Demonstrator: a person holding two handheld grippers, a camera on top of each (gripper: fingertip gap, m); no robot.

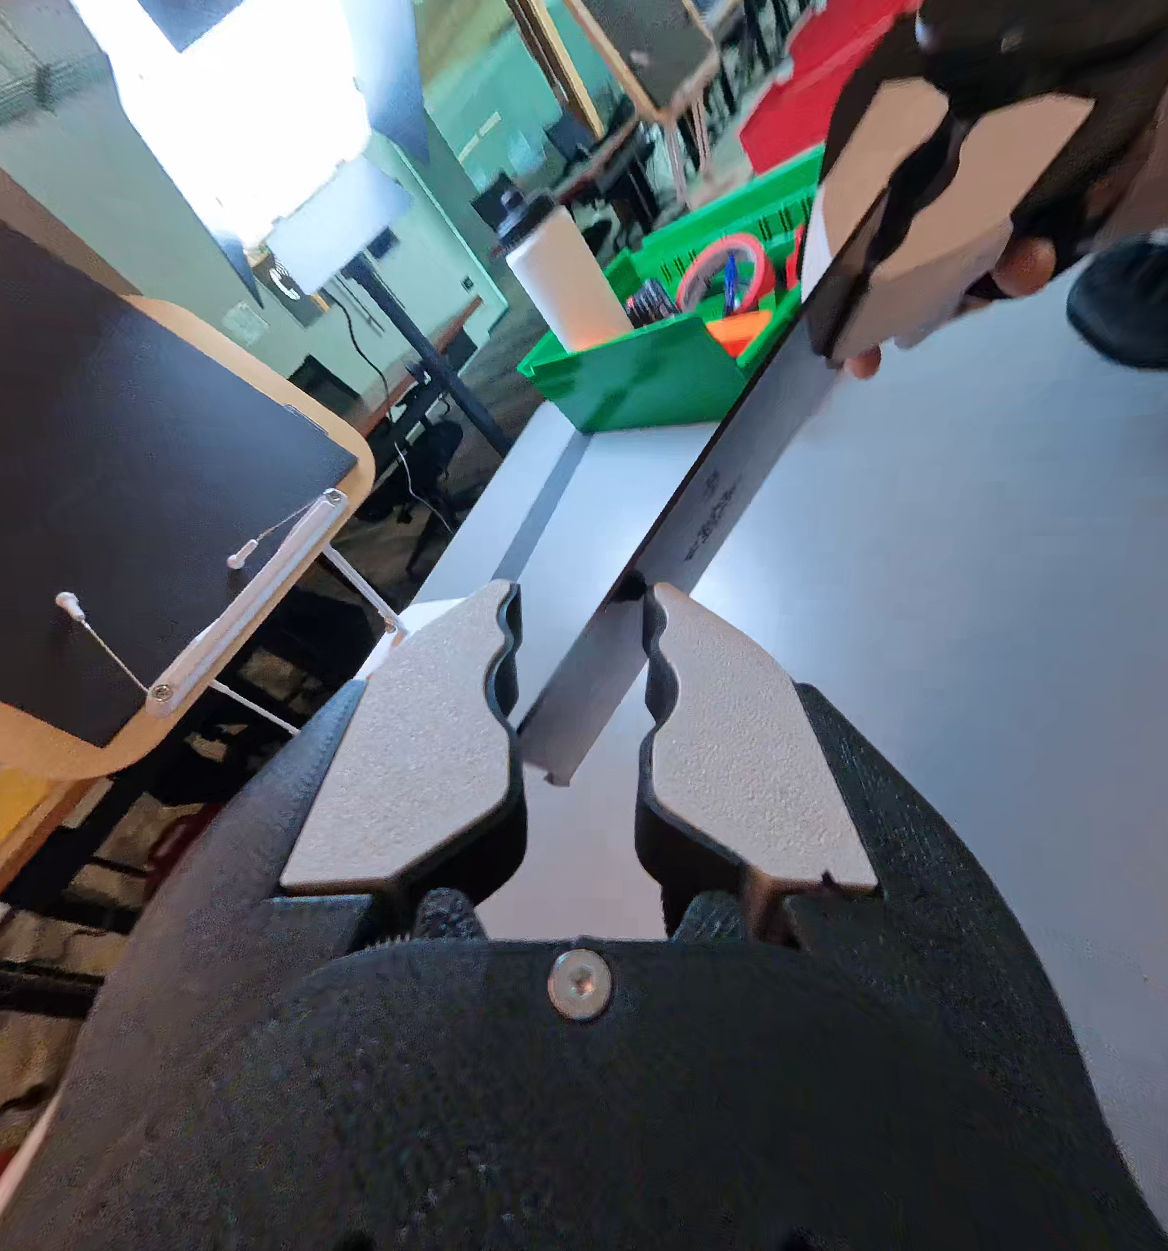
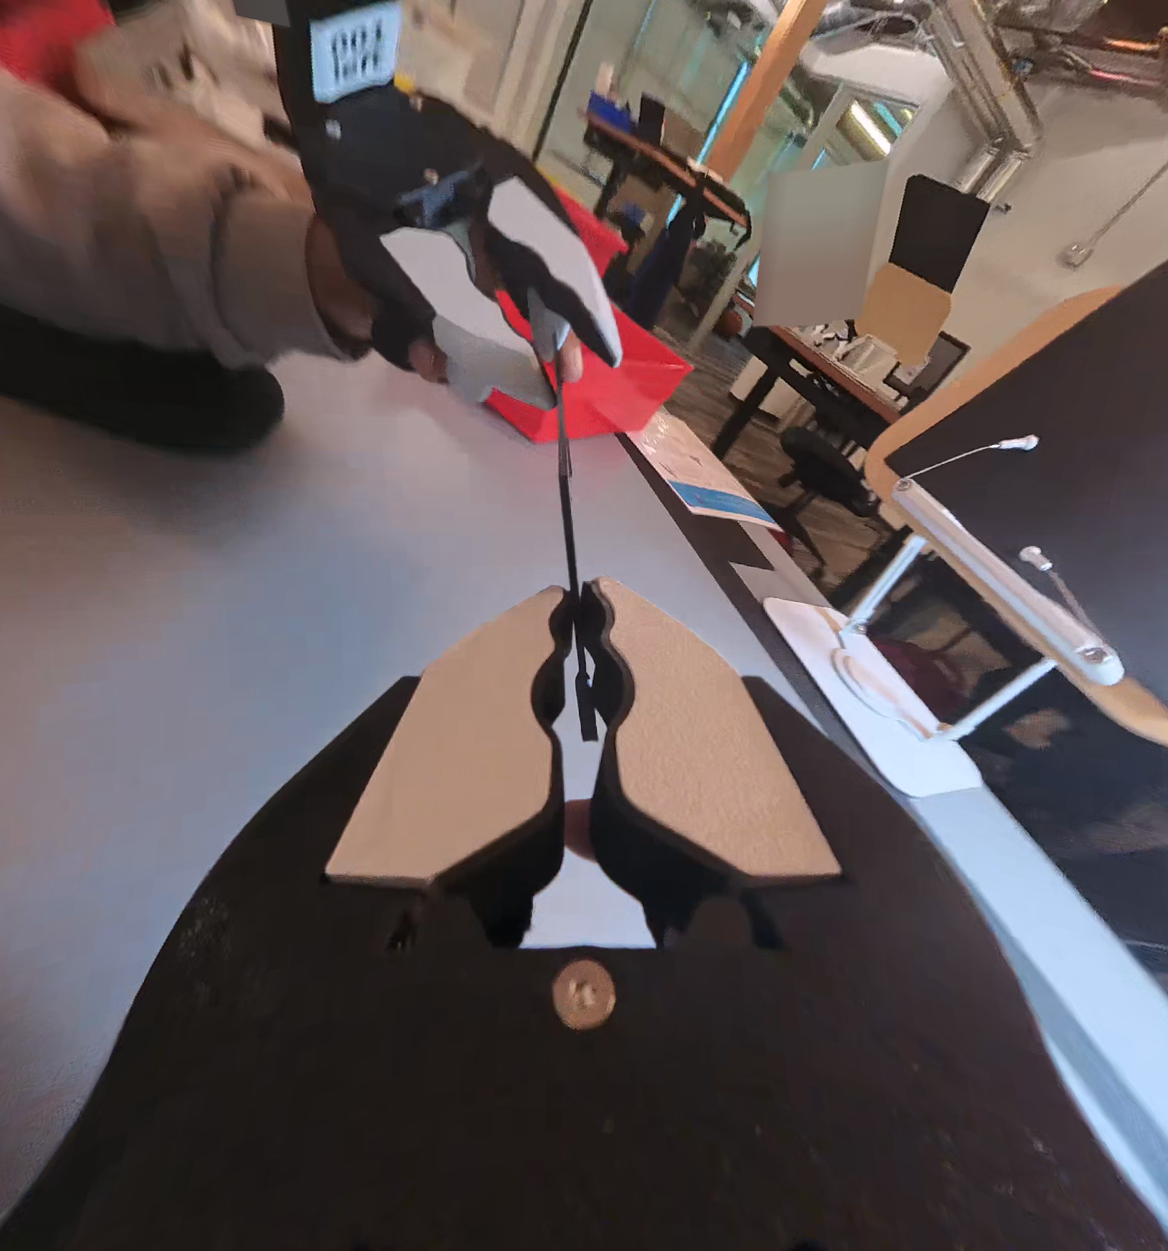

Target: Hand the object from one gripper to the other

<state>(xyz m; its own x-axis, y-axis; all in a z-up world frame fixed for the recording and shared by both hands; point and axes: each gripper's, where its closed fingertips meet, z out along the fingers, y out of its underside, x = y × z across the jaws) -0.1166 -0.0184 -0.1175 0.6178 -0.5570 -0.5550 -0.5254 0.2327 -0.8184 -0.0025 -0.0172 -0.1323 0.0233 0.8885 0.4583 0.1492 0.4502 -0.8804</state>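
Looks like an open-plan office or lab: grey desk (image 2: 161, 575) among rows of other desks (image 2: 832, 386), black partition panels (image 1: 114, 440), office chair (image 2: 825, 474), glass-walled rooms, exposed ceiling ducts (image 2: 974, 81), green (image 1: 635, 386) and red (image 2: 601, 399) parts bins

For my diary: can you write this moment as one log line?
phase: handover | right tool: shut on metal strip | left tool: open around strip's other end

A long, flat, grey metal strip (image 1: 717, 514) hangs in the air above the pale surface (image 1: 974, 575), stretched straight between the two grippers. It is thin, showing edge-on as a dark line (image 2: 566, 514) in the right wrist view, with small dark markings on its broad face.
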